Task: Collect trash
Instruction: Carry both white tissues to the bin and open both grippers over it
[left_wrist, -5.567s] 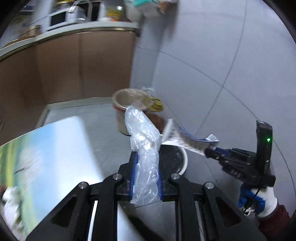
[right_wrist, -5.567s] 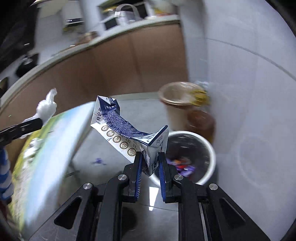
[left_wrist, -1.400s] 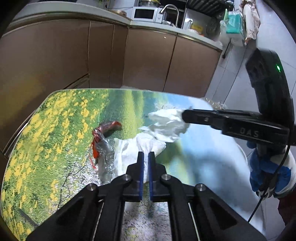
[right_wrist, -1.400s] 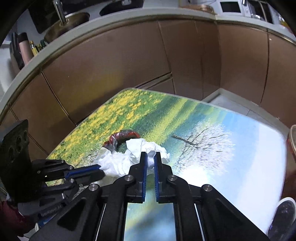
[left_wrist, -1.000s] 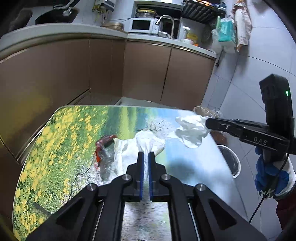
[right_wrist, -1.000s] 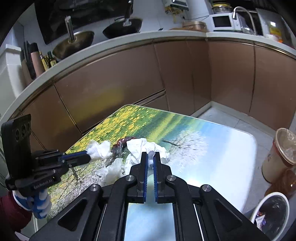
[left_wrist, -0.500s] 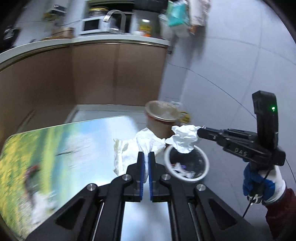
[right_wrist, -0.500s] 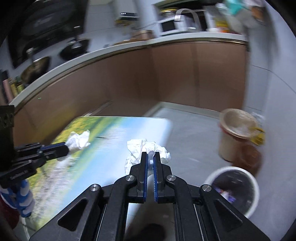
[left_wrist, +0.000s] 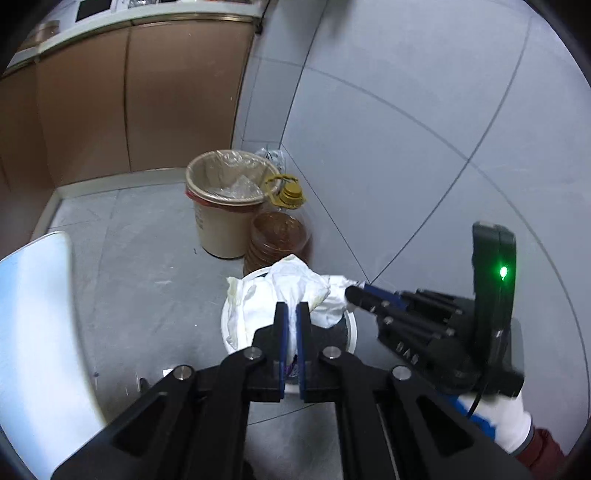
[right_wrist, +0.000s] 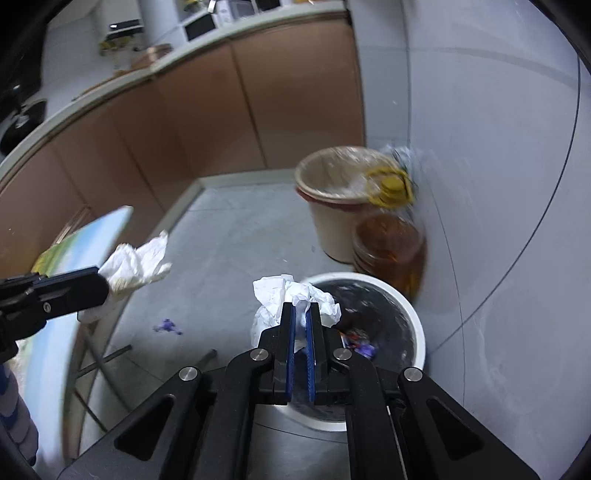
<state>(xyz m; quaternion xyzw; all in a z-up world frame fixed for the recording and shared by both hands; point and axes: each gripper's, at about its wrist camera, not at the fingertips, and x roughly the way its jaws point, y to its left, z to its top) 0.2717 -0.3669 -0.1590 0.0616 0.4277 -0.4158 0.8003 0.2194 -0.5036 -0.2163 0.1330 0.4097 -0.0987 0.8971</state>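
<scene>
- left gripper (left_wrist: 290, 314) clamped on crumpled white tissue (left_wrist: 258, 299), above white-rimmed bin (left_wrist: 352, 332)
- right gripper (left_wrist: 351, 291) at 3 o'clock, pinching a second tissue wad (left_wrist: 330, 308) over the same bin
- beige lined bucket (left_wrist: 221, 206) and amber jug (left_wrist: 279, 240) at 12 o'clock
- table edge (left_wrist: 33, 314) at 9 o'clock

Grey tiled floor (right_wrist: 229, 236) carries a white bin (right_wrist: 415, 325), a tan lined bucket (right_wrist: 332, 221), an amber jug (right_wrist: 391, 251) touching it, and a purple scrap (right_wrist: 167, 326).
</scene>
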